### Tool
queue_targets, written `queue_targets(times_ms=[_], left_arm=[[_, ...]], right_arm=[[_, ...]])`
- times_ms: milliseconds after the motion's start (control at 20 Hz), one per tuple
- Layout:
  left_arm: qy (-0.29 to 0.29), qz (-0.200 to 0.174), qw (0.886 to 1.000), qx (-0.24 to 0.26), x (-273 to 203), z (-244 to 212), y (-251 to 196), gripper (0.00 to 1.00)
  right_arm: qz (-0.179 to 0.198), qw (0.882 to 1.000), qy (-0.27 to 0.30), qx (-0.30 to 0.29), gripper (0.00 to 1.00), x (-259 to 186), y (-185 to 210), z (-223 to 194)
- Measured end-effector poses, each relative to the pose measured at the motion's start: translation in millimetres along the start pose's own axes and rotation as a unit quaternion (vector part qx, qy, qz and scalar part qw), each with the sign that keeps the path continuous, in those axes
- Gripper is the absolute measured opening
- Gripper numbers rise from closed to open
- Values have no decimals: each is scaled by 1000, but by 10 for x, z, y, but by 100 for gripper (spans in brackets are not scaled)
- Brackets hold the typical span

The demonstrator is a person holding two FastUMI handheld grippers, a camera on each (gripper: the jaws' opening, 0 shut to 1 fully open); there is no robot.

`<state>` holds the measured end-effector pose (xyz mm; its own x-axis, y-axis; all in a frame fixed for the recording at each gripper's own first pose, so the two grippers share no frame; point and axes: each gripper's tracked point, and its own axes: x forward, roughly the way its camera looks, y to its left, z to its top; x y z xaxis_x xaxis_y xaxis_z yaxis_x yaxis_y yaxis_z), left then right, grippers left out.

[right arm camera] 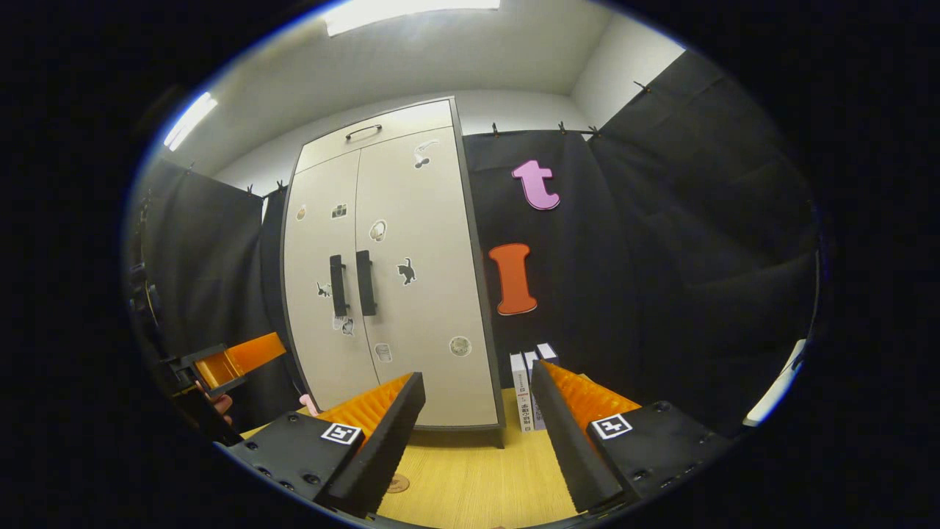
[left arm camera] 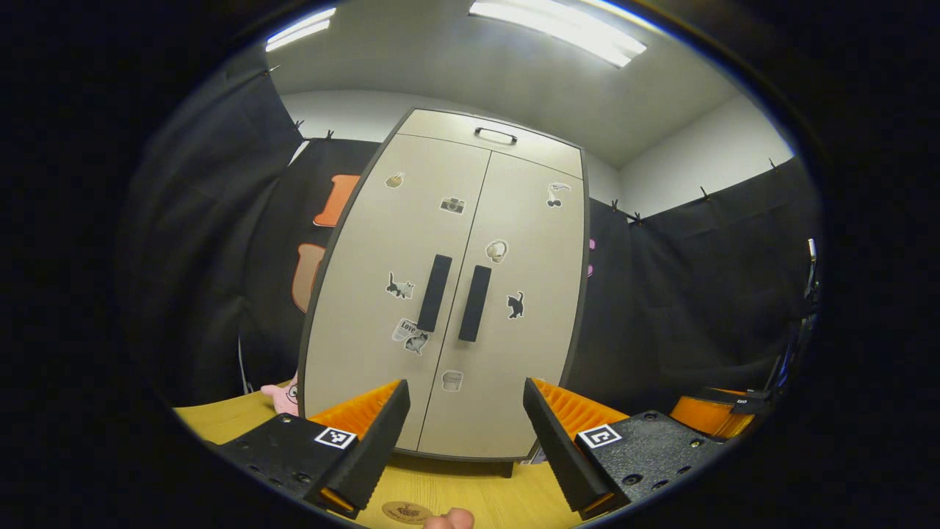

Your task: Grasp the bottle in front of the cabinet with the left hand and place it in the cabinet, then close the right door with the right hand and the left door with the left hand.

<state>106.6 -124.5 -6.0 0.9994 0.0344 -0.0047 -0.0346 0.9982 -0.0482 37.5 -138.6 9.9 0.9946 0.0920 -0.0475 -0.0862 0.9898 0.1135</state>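
Both my left gripper (left arm camera: 464,441) and right gripper (right arm camera: 477,444) hold their fingers apart on nothing above the wooden surface (right arm camera: 470,477), facing the cabinet (left arm camera: 448,294) with both doors closed.

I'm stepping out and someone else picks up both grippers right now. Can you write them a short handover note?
Left gripper: jaws open, empty, facing the cabinet head on.
Right gripper: jaws open, empty, facing the cabinet from its right side.
Cabinet: left door and right door both shut, handles side by side. It stands on the wooden table.
Bottle: not in sight in front of the cabinet, presumably inside; the shut doors hide it.
Done: both doors closed.
Left: apparently nothing; just pull both grippers back.
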Motion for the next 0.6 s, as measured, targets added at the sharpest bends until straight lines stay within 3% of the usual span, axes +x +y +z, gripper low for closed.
queue_targets(times_ms=[600], left_arm=[[16,13,1000,-5,96,-150,112,95]], right_arm=[[1,1000,2,-7,98,134,9,-10]])
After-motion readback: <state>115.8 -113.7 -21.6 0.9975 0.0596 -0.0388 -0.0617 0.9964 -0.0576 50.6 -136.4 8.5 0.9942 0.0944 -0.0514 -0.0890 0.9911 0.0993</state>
